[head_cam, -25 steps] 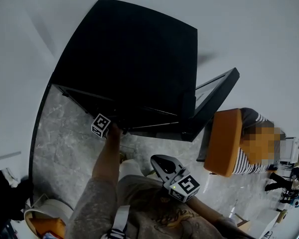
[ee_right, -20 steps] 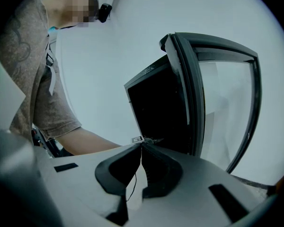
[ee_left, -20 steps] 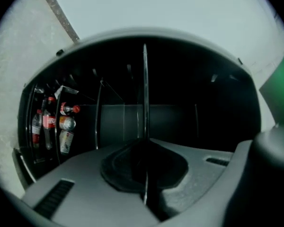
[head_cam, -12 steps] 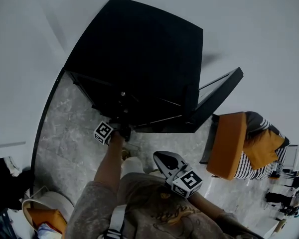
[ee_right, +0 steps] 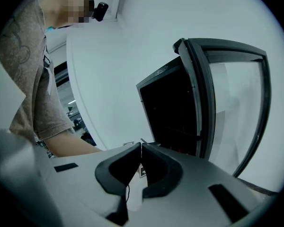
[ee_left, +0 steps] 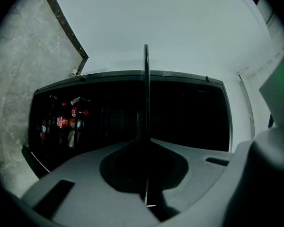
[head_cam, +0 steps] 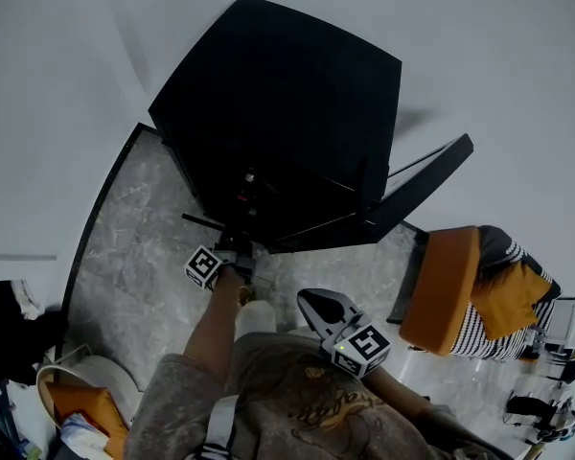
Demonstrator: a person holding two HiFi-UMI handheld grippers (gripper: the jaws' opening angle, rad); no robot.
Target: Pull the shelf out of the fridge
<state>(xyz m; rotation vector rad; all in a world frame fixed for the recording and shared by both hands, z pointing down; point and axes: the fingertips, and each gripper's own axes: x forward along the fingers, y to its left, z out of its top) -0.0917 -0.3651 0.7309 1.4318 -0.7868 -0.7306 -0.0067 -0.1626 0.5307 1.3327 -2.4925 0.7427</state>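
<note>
The shelf [ee_left: 146,65] shows in the left gripper view as 1 thin dark line, seen edge-on. It runs from between the fingers of the left gripper [ee_left: 146,193] straight across the open front of the fridge [ee_left: 180,117], and its far tip stands out against the pale wall. The left gripper's fingers are clamped on the shelf's near edge, with only that thin edge between them. How much of the shelf sits inside the dark cabinet cannot be told.

In the head view the left gripper [head_cam: 232,249] is just in front of the black fridge [head_cam: 287,113], low at its open side, with the person's bare left forearm [head_cam: 216,319] reaching toward it. The fridge door [head_cam: 422,185] stands swung open to the right. Bottles and cans [ee_left: 66,122] with red labels sit at the left end of the interior in the left gripper view.

The right gripper [head_cam: 311,302] hangs close to the person's body, apart from the fridge. Its fingers are together at the tips with nothing between them [ee_right: 141,145]. Its view looks at the open door [ee_right: 227,93] from the side.

The fridge stands on a grey marbled floor [head_cam: 125,257]. An orange chair [head_cam: 441,286] with a striped cushion is to the right of the door.
</note>
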